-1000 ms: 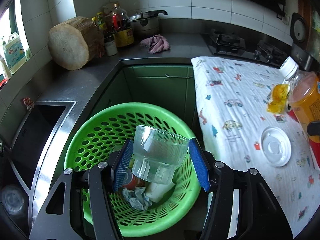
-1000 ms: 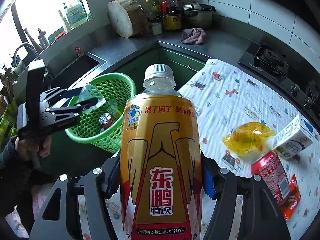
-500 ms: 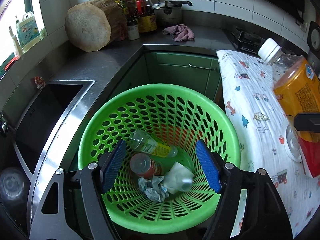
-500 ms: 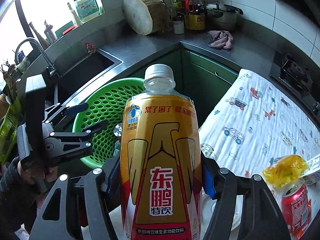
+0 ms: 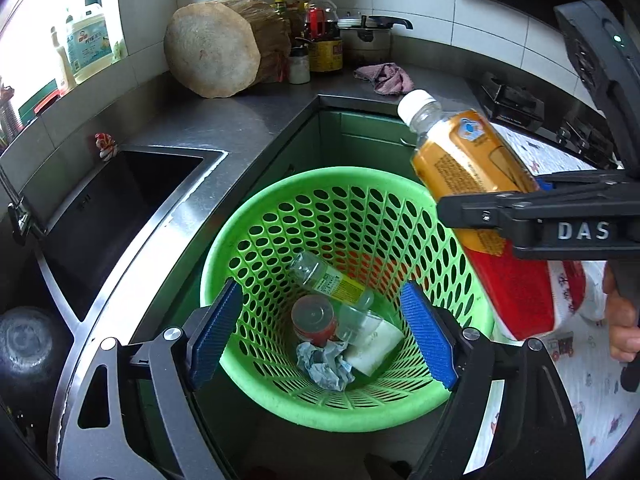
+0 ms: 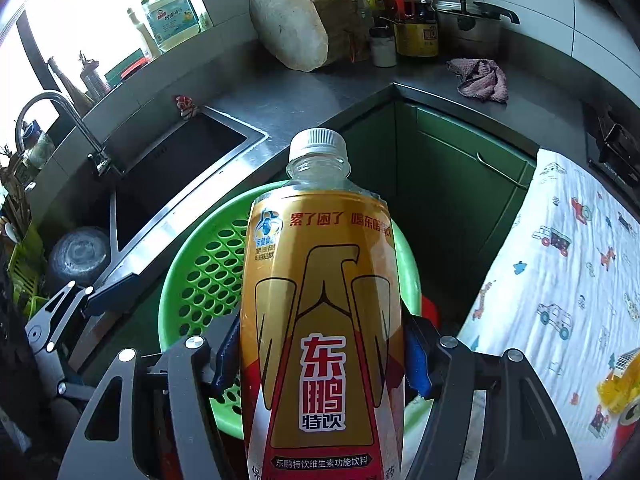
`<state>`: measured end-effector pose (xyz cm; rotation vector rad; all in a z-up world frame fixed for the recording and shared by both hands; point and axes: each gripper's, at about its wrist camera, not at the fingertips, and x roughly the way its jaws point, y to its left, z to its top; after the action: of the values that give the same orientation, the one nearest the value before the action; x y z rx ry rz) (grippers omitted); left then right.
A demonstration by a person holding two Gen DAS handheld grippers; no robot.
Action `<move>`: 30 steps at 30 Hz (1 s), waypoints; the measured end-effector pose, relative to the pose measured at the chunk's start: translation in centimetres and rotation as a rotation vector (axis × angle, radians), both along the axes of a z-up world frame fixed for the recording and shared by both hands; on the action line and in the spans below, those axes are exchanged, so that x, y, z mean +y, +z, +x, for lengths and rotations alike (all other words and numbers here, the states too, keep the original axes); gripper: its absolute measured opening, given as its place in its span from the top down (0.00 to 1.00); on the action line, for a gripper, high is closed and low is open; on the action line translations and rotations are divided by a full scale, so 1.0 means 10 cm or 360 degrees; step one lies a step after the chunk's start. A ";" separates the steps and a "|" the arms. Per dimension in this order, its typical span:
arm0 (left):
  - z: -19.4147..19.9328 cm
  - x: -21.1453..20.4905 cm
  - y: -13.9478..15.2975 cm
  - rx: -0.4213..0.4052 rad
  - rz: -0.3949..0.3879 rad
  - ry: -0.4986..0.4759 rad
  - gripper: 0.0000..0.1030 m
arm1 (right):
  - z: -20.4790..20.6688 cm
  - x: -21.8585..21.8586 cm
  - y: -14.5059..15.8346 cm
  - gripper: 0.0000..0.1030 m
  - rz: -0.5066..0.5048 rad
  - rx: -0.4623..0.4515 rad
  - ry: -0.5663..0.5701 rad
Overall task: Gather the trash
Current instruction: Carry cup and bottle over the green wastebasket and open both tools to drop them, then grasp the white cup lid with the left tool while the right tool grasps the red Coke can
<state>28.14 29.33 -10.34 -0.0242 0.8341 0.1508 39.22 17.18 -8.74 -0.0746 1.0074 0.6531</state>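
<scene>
A green perforated basket point(image 5: 280, 216) stands on the floor by the counter corner and holds a clear bottle point(image 5: 328, 278), a red can point(image 5: 313, 317), a clear plastic cup point(image 5: 360, 326) and crumpled paper point(image 5: 322, 364). My left gripper point(image 5: 322, 334) is open and empty above the basket. My right gripper point(image 6: 320, 344) is shut on a yellow and red drink bottle point(image 6: 320, 320) with a white cap, held tilted over the basket's right rim point(image 6: 192, 280). The same bottle point(image 5: 472, 176) shows in the left wrist view.
A steel sink point(image 5: 100, 208) lies left of the basket. A table with a printed cloth point(image 6: 560, 280) stands on the right, with a yellow wrapper point(image 6: 620, 384) and a red can point(image 6: 628, 428) on it. A wood block point(image 5: 220, 48), bottles, a pot and a rag point(image 5: 384, 78) sit on the counter.
My left gripper let the clear cup drop into the basket and stayed open. My right gripper carried the drink bottle left from the table to over the basket.
</scene>
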 end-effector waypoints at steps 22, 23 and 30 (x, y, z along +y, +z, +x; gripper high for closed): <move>-0.13 -0.35 0.19 -0.0061 0.0015 -0.0106 0.17 | -0.33 -0.70 0.12 0.27 -0.0054 -0.0131 -0.0065; -0.12 -0.41 0.20 -0.0065 0.0012 -0.0128 0.17 | -0.37 -0.83 0.13 0.27 -0.0068 -0.0138 -0.0083; -0.11 -0.94 0.26 -0.0081 0.0000 -0.0276 0.15 | -0.58 -1.75 0.17 0.25 -0.0174 -0.0169 -0.0225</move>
<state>27.06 19.89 -7.79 0.0439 0.7818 -0.0132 33.42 -0.29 -7.06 -0.1314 0.9359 0.4605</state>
